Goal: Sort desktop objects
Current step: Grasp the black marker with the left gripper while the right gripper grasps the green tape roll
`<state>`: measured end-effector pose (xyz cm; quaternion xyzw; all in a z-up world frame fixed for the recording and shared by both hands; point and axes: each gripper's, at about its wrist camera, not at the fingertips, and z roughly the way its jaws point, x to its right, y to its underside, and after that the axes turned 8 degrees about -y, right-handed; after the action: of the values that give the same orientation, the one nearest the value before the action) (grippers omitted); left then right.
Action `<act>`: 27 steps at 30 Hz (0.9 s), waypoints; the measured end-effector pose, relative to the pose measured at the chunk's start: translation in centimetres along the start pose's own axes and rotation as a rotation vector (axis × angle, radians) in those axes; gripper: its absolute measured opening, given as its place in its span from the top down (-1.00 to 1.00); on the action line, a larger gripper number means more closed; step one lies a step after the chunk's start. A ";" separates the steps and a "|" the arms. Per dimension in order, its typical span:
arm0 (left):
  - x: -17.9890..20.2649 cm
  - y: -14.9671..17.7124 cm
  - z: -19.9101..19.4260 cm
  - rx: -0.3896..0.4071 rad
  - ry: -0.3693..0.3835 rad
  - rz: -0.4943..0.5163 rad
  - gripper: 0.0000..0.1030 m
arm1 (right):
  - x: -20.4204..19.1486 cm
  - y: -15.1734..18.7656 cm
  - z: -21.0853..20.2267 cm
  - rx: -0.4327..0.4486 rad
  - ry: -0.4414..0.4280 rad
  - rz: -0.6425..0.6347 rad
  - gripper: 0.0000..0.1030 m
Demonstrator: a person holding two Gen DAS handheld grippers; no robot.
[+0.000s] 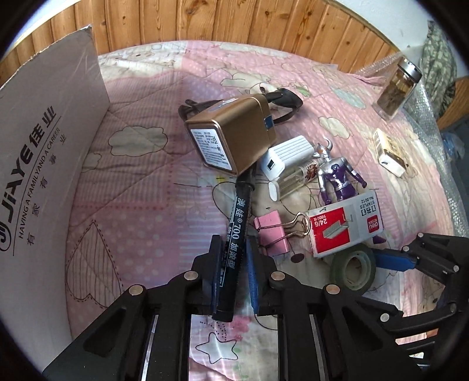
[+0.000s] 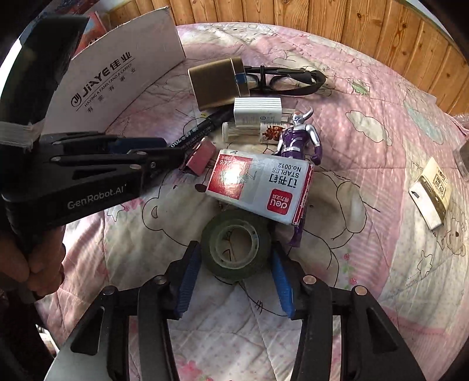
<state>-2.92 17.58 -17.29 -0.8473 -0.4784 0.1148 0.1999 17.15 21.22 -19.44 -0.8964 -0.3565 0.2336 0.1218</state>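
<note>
My left gripper is shut on a black marker pen, whose far end lies under a gold tin box. The left gripper also shows in the right wrist view, at the left of the pile. My right gripper is open, its blue pads on either side of a dark tape roll that lies on the quilt. A staples box leans on the roll. A pink binder clip, a purple toy figure, a white charger, a clear bottle and black glasses lie close together.
A white cardboard box stands at the left on the pink quilt. A glass jar and a small cream box lie at the right. A wooden wall runs behind.
</note>
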 end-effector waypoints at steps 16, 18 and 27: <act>-0.9 0.9 -4.9 -0.009 0.047 -0.062 0.75 | -0.9 -0.8 -5.7 0.084 -0.113 0.085 0.06; -1.1 0.8 -5.9 0.003 0.048 -0.063 0.75 | -1.5 -1.8 -6.2 0.098 -0.106 0.085 0.06; -2.0 1.0 -10.2 0.072 0.056 -0.071 0.75 | -4.4 -3.0 -8.5 0.159 -0.095 0.065 0.06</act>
<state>0.73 13.08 -8.60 -0.8248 -0.4981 0.1009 0.2477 16.90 19.82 -9.47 -0.8829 -0.3129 0.3073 0.1677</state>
